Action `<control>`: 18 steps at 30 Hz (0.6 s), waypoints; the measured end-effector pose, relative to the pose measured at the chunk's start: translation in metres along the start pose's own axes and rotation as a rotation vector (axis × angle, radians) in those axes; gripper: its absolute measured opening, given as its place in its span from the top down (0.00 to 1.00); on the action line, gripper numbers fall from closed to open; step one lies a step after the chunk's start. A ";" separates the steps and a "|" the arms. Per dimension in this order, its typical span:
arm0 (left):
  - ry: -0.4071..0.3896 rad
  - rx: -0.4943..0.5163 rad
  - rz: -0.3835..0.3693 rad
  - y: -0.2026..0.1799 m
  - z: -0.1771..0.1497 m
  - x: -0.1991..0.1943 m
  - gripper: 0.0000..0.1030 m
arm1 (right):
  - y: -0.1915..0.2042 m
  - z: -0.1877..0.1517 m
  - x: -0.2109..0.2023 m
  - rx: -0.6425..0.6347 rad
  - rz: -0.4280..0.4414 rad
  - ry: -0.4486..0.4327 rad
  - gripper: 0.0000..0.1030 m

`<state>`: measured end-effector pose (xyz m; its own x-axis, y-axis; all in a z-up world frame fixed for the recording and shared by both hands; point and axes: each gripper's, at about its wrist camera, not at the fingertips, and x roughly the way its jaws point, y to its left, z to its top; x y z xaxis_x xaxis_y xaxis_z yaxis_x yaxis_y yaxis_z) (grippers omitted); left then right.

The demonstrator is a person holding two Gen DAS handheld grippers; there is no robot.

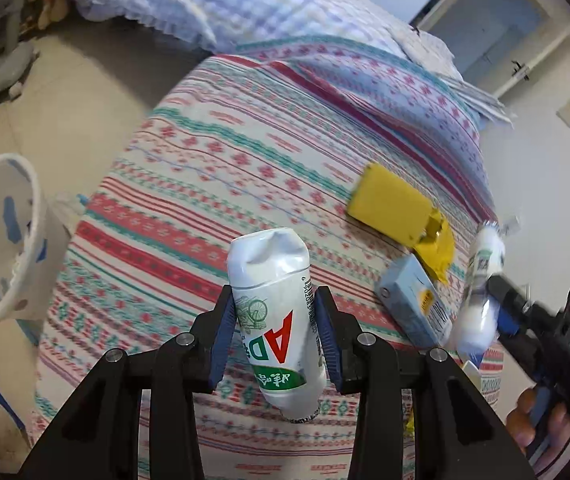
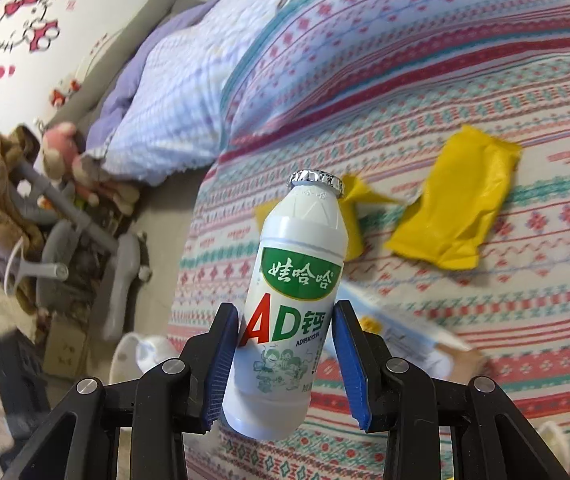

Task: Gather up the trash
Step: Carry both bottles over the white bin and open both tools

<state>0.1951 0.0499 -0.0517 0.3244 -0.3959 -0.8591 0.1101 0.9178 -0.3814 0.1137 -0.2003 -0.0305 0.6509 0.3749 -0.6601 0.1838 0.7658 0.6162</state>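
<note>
My left gripper (image 1: 276, 334) is shut on a white AD milk bottle (image 1: 275, 320), held upside down above the striped bedspread (image 1: 213, 152). My right gripper (image 2: 285, 354) is shut on a second white AD milk bottle (image 2: 291, 312), upright with its foil cap on top; it also shows, blurred, in the left wrist view (image 1: 481, 292). A yellow wrapper (image 1: 395, 208) and a light blue carton (image 1: 415, 304) lie on the bed. In the right wrist view the yellow wrapper (image 2: 457, 204) lies beyond the bottle.
A white bin (image 1: 1, 236) with blue and grey spots stands on the floor left of the bed. A folded lilac quilt (image 1: 245, 4) lies at the bed's far end. A grey chair base (image 2: 69, 248) and plush toys (image 2: 65, 156) sit on the floor.
</note>
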 end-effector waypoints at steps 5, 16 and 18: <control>-0.001 -0.021 0.002 0.017 0.002 -0.007 0.60 | 0.030 -0.025 0.032 -0.082 0.029 0.081 0.58; -0.039 -0.139 0.009 0.096 0.033 -0.054 0.60 | 0.064 -0.057 0.071 -0.228 0.016 0.138 0.58; -0.080 -0.176 0.019 0.125 0.044 -0.076 0.60 | 0.065 -0.062 0.074 -0.240 0.017 0.148 0.58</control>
<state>0.2258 0.1961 -0.0188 0.3997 -0.3681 -0.8395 -0.0602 0.9033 -0.4247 0.1288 -0.0904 -0.0661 0.5345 0.4479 -0.7168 -0.0177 0.8538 0.5203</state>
